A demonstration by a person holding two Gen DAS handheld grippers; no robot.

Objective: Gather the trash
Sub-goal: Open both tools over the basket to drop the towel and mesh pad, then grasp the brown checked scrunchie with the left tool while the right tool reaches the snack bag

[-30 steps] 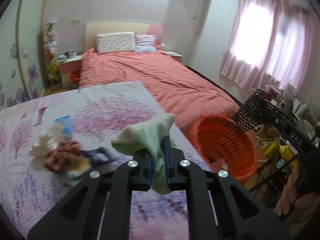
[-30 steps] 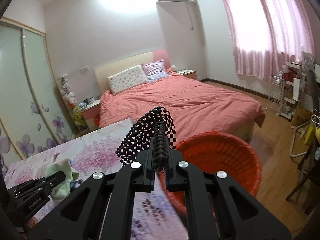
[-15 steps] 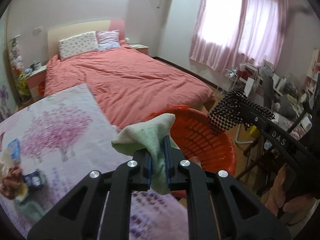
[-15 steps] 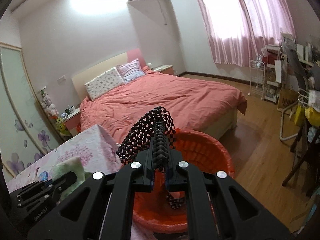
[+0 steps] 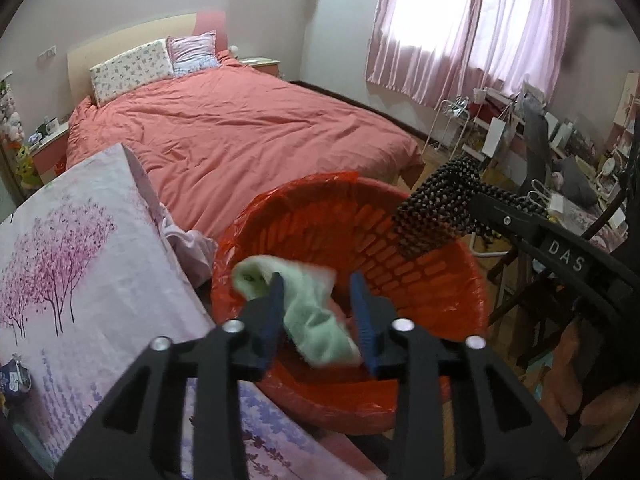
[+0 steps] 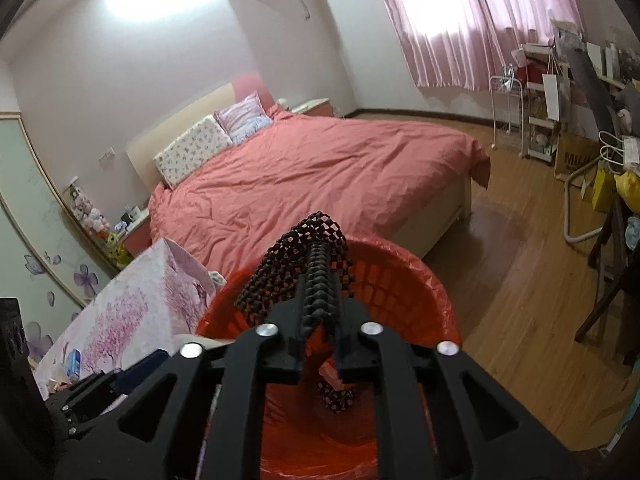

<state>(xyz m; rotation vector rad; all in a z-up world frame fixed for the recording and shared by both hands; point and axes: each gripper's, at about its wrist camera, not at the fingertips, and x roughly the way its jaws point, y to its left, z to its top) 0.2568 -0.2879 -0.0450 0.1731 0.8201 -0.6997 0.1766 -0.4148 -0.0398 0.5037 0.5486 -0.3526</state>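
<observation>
An orange-red basket (image 5: 440, 280) lined with a red bag stands beside the table; it also shows in the right wrist view (image 6: 404, 280). My left gripper (image 5: 318, 300) is open above the basket, and a pale green cloth (image 5: 308, 312) hangs loose between its fingers, blurred. My right gripper (image 6: 320, 276) is shut on a black-and-white checkered cloth (image 6: 292, 264) and holds it over the basket's far rim. That cloth also shows in the left wrist view (image 5: 436, 208).
A table with a pink blossom cloth (image 5: 80, 264) lies left of the basket, with small trash items (image 5: 14, 376) at its left edge. A bed with a red cover (image 5: 240, 128) is behind. Chairs and shelves (image 6: 580, 140) crowd the right side.
My left gripper has swung right from the table to over the basket and opened, letting go of the green cloth. My right gripper has moved over the basket, still shut on the checkered cloth.
</observation>
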